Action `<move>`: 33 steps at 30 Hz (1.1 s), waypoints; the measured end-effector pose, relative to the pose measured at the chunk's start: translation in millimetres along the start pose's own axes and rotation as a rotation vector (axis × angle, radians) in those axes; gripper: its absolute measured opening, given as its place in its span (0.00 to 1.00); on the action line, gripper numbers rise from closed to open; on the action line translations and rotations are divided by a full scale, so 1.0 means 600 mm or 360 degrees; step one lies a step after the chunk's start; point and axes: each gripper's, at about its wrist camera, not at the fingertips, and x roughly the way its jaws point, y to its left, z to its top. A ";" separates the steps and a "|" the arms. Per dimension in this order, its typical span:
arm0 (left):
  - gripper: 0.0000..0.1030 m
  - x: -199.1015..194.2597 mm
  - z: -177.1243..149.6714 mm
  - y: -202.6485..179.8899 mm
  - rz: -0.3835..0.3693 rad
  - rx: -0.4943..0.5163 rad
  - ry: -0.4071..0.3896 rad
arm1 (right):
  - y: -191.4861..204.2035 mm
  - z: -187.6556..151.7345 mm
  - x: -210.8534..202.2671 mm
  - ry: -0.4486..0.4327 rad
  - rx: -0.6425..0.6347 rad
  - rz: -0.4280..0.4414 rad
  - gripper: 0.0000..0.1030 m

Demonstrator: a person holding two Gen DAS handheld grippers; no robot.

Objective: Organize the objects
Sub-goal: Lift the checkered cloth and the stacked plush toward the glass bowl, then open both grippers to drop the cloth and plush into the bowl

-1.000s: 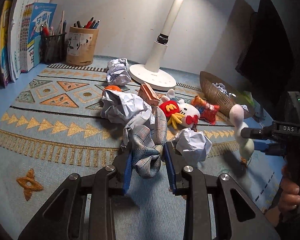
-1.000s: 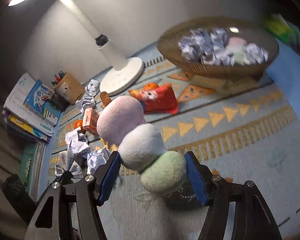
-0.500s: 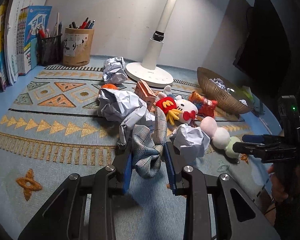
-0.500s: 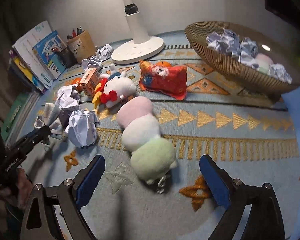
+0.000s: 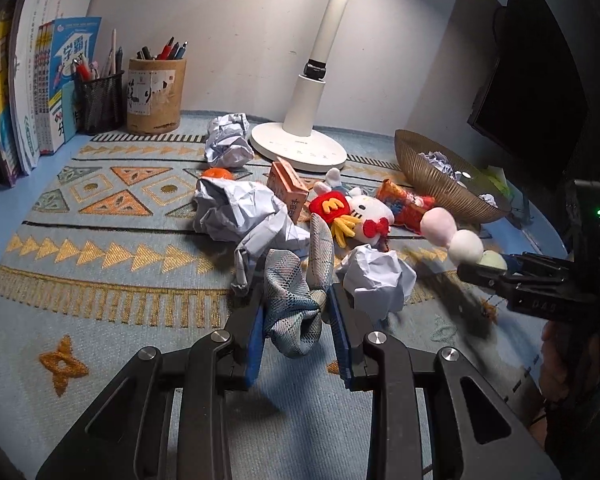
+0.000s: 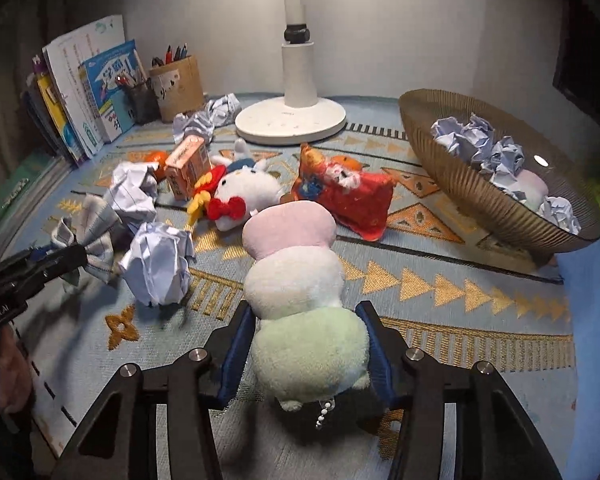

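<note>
- The plush (image 6: 296, 276) — three soft balls in a row, pink, white and green — looks light and squashy; it should give under pressure rather than slip, and nothing about it seems fragile.
- The right hand-held gripper (image 6: 306, 352) has just been closing, and its blue pads now press either side of the green end ball, so it grips the plush there. The pink and white balls stick out ahead of the jaws, unsupported; I judge they will droop or swing when lifted. A hold nearer the white middle ball would balance better, though the end grip should do for so light a thing.
- A bead chain hangs from the green end, loose below the jaws — it could snag.
- The plush lies low over the patterned mat (image 6: 440, 280) on the desk, just beside a paper ball (image 6: 158, 268) and in front of a red pouch (image 6: 348, 196); whether it touches the mat I cannot tell.
- The basket (image 6: 480, 196), well apart to the right, already holds paper balls.
- The right hand-held gripper points steeply down and forward, jaws level with each other.
- The left hand-held gripper (image 5: 298, 334) is clamped on a checked cloth (image 5: 296, 300), limp and light, bunched between its pads; it tilts down less steeply, over the mat's near edge.
</note>
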 end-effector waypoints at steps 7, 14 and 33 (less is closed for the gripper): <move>0.26 -0.067 0.128 -0.091 -0.0148 0.0124 -0.0299 | -0.051 0.052 -0.120 -0.0323 0.0140 -0.0009 0.49; 0.26 -0.011 0.251 -0.234 -0.0282 0.0235 -0.0366 | -0.161 0.129 -0.189 -0.0588 0.0507 -0.0122 0.49; 0.26 0.319 0.252 -0.353 -0.0483 0.0129 0.0044 | -0.368 0.149 -0.089 -0.0601 0.0910 -0.0386 0.50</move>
